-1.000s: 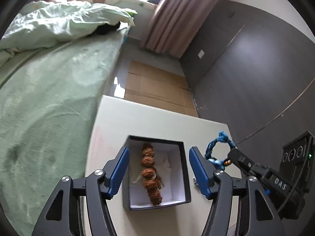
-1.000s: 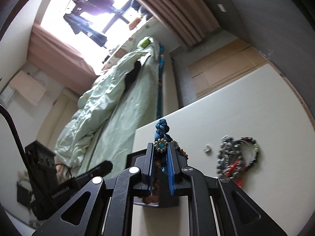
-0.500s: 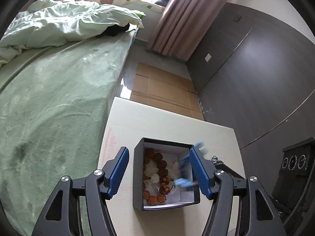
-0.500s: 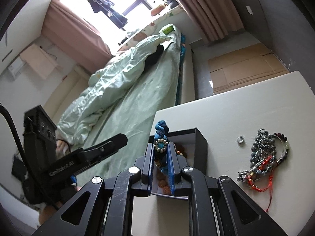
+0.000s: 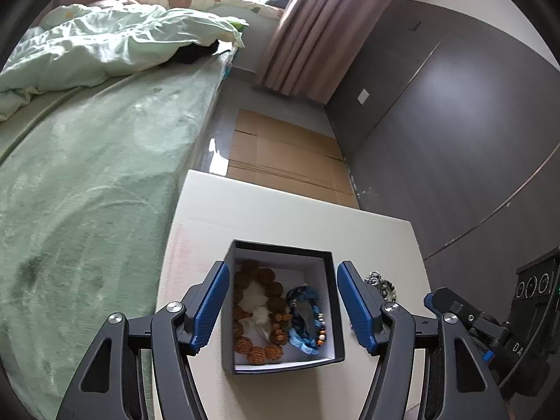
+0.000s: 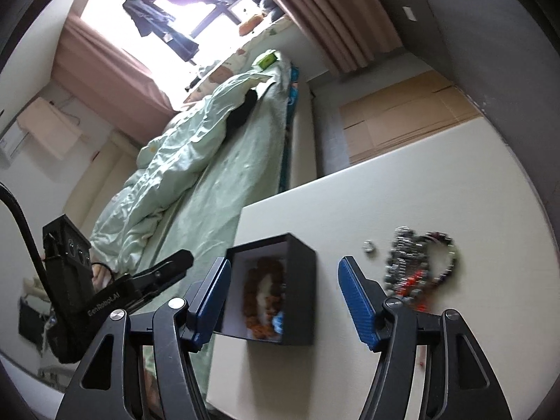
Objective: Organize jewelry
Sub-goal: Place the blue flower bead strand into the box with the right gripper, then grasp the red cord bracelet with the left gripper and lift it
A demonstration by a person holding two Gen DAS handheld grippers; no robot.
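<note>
Jewelry pile [image 6: 421,266] lies on table [image 6: 455,175], right of black box [image 6: 301,280] holding brown bead bracelet [image 5: 259,311] and blue braided bracelet [image 5: 306,318]. Likely light, limp, tangle-prone; pinch one strand at pile edge. Right gripper [image 6: 281,304] and left gripper [image 5: 281,306] both spread wide, empty.

Green bed [image 5: 87,175] — pink curtain [image 5: 301,35] — flattened cardboard [image 5: 287,161].
</note>
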